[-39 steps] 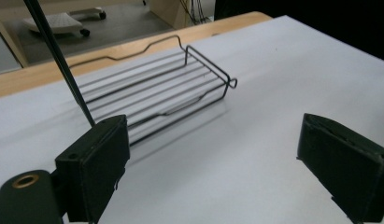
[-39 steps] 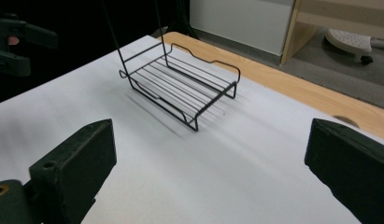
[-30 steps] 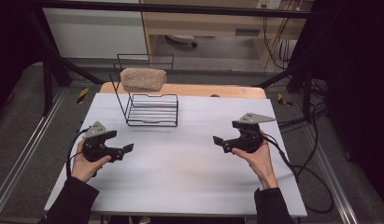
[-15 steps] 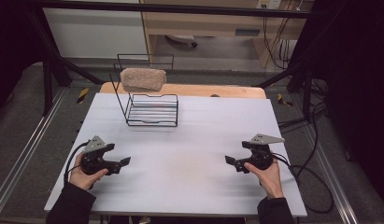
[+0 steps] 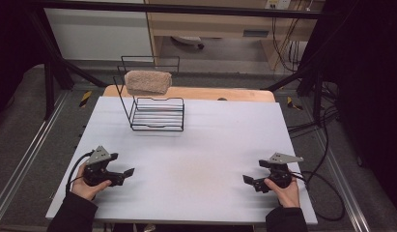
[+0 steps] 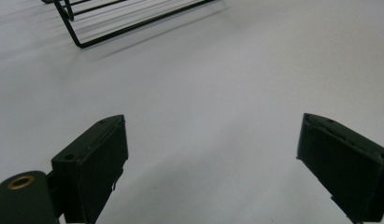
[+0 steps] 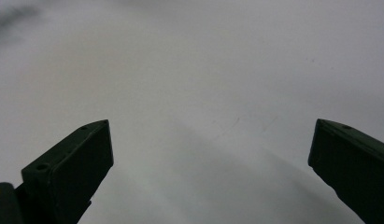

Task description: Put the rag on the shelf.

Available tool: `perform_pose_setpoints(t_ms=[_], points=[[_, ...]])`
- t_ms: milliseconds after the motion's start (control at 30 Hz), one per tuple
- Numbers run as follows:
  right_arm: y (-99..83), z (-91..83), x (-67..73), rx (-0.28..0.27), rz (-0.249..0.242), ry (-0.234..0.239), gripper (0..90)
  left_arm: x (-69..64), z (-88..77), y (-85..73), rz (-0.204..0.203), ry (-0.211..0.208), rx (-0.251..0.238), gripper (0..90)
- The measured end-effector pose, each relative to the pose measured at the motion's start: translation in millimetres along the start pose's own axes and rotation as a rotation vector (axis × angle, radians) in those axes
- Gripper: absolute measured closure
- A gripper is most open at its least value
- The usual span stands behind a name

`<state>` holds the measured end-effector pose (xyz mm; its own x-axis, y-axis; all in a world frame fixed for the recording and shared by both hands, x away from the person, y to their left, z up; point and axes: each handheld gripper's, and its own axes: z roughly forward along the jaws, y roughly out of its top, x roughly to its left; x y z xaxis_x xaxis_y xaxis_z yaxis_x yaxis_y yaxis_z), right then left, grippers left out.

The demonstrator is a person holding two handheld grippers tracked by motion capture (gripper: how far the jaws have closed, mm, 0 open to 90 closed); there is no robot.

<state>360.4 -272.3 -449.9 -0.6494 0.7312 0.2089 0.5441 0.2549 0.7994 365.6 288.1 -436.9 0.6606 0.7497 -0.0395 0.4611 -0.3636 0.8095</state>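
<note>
A black wire rack (image 5: 156,114) stands at the back left of the white table (image 5: 210,140), and a beige folded towel (image 5: 148,82) is draped over its top rail. My left gripper (image 5: 127,174) rests low near the table's front left corner, held in a hand, its jaws wide open with nothing between them. My right gripper (image 5: 248,182) sits near the front right, also open and empty, jaws pointing toward the middle. In the left gripper view the rack's base (image 6: 115,23) shows at the top left, beyond the open left gripper (image 6: 210,158). The right gripper (image 7: 210,168) faces bare table.
A wooden strip (image 5: 196,93) runs along the table's far edge. Black frame bars (image 5: 56,63) and cables (image 5: 321,188) flank the table. A white cabinet (image 5: 99,29) and wooden furniture (image 5: 220,24) stand behind.
Both hands have drawn back toward the table's front edge and outward, lowering the grippers to the surface. The jaws stay open. The rack and towel have not moved.
</note>
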Motion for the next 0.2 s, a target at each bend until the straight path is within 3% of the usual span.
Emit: perform_pose_setpoints(t_ms=[200], points=[[-4.2,0.6,1.2,0.008,-0.003,-0.004,0.7,-1.1,1.5,-2.5,0.007,-0.006,0.008,7.7]])
